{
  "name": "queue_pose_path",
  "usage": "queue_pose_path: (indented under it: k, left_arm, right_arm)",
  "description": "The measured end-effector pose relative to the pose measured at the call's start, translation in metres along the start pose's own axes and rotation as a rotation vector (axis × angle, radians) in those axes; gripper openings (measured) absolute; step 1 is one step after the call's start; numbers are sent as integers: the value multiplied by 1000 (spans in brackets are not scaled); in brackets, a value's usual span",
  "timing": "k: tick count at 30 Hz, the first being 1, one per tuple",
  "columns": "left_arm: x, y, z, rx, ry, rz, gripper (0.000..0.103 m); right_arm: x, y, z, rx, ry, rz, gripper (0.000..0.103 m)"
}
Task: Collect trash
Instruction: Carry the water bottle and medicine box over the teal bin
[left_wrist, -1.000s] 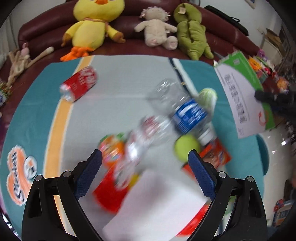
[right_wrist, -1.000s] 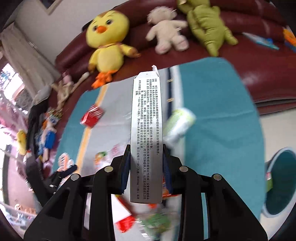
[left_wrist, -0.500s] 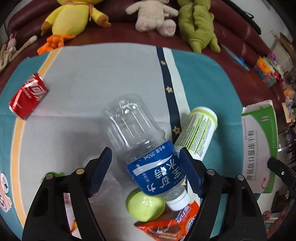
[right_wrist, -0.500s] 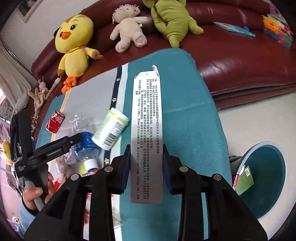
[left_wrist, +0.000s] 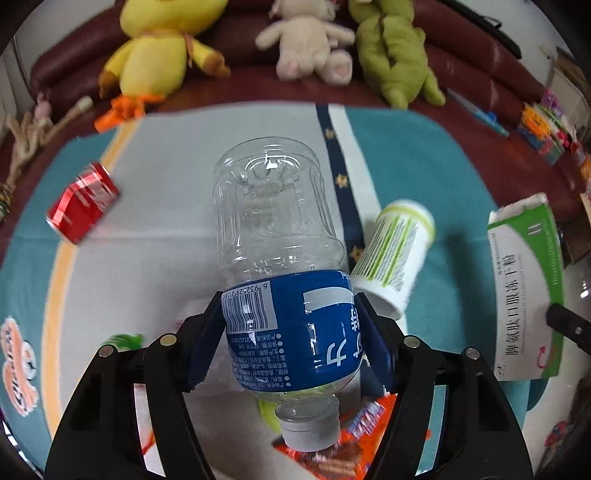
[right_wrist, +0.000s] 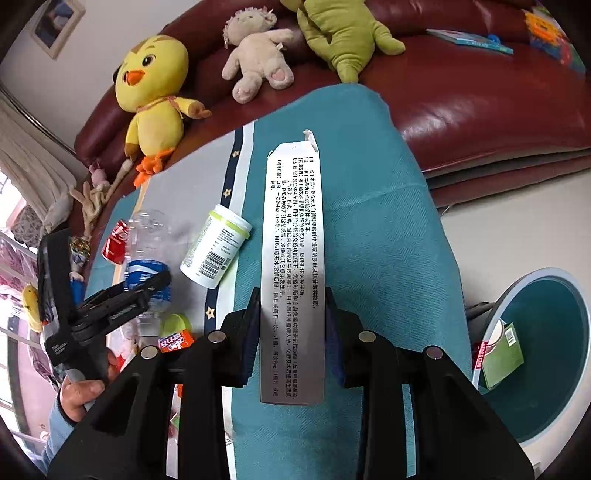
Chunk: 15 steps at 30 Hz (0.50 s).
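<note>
- A teal and grey cloth (right_wrist: 369, 229) is spread in front of a dark red sofa (right_wrist: 480, 96), on which three plush toys are seated; loose trash is scattered over the cloth.
- A round teal bin (right_wrist: 546, 332) is seen on the floor beside the cloth's right edge. At least a green carton and something red are already inside, so part of the collecting is judged done.
- A clear water bottle (left_wrist: 277, 266) with a blue label is lying cap toward the left gripper (left_wrist: 290, 332). The jaws are closing around its label; the pads are seen at or very near its sides, but a firm grip cannot be confirmed.
- A flat white medicine box (right_wrist: 293, 266) is pinched between the pads of the right gripper (right_wrist: 293, 325) and held above the cloth, not yet over the bin.
- Left on the cloth are a white and green canister (left_wrist: 395, 254) just beside the bottle, a red can (left_wrist: 83, 203) well apart, a small green ball and some orange wrappers (left_wrist: 351, 435).
</note>
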<state>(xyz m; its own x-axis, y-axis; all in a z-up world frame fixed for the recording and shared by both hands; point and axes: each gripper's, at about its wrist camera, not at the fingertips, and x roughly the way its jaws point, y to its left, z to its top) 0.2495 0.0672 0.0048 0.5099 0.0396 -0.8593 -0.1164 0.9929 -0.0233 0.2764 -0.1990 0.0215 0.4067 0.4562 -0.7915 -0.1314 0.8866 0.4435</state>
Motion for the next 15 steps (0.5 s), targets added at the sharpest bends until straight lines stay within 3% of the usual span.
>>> queue_pose_path:
  k: [6, 15]
  left_arm:
    - [-57, -37, -1, 87, -78, -80, 70]
    - [-70, -190, -43, 344, -6, -300, 70]
  right_arm:
    - [-33, -22, -6, 43, -52, 21, 30]
    - [-115, -122, -40, 190, -166, -87, 30]
